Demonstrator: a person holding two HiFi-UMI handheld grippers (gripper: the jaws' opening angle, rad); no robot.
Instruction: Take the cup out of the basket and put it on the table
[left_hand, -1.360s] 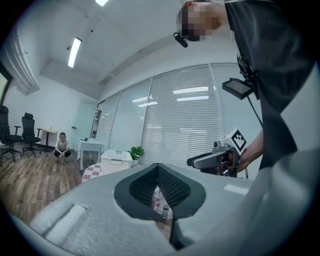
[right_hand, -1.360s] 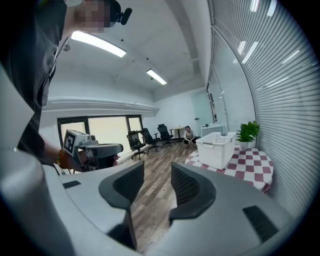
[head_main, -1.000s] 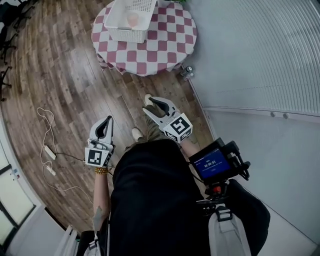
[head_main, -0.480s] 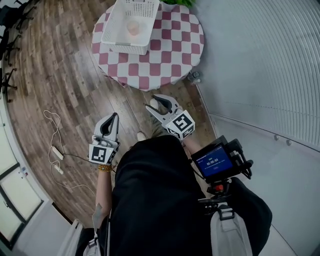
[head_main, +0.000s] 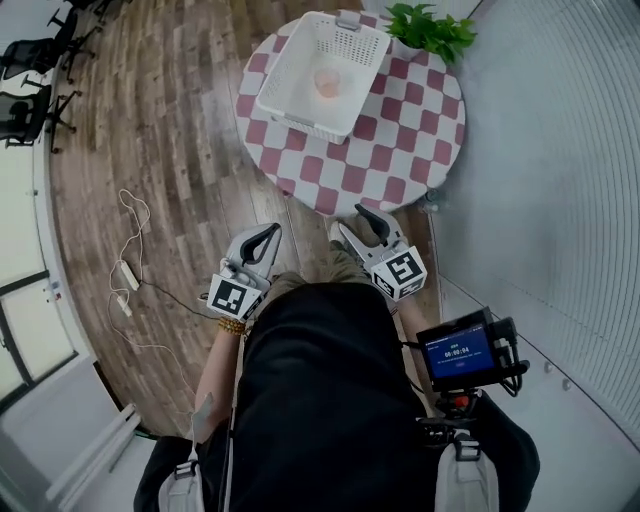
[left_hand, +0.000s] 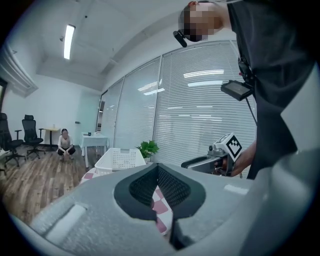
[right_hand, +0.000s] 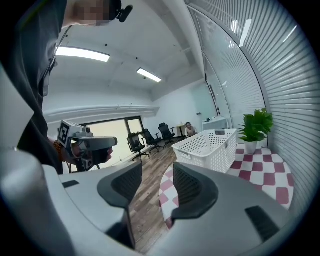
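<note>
In the head view, a round counter (head_main: 400, 150) under a pink-and-white checked cloth stands ahead of the person on a wood-plank floor (head_main: 170, 170). A white perforated plastic basket (head_main: 283, 72) rests on its far left part, and a pale pink translucent cup (head_main: 328, 82) sits upright inside the basket. A green potted plant (head_main: 432, 30) stands just beside the basket. The left gripper (head_main: 269, 234) and right gripper (head_main: 364, 217) hang near the counter's near edge, well apart from the basket. Only this view shows the cup, and a white power strip (head_main: 124, 276) with its cable on the floor.

The left gripper view shows its fingers (left_hand: 170, 187) together at the tips, with nothing between them. Beyond them are the basket, its wall hiding the cup, and a crouching person (left_hand: 65, 142) far off.

The right gripper view shows its fingers (right_hand: 192, 187) apart and opening, with only floor and the counter's edge in the gap. It alone shows black office chairs (right_hand: 150, 137) near a window.
</note>
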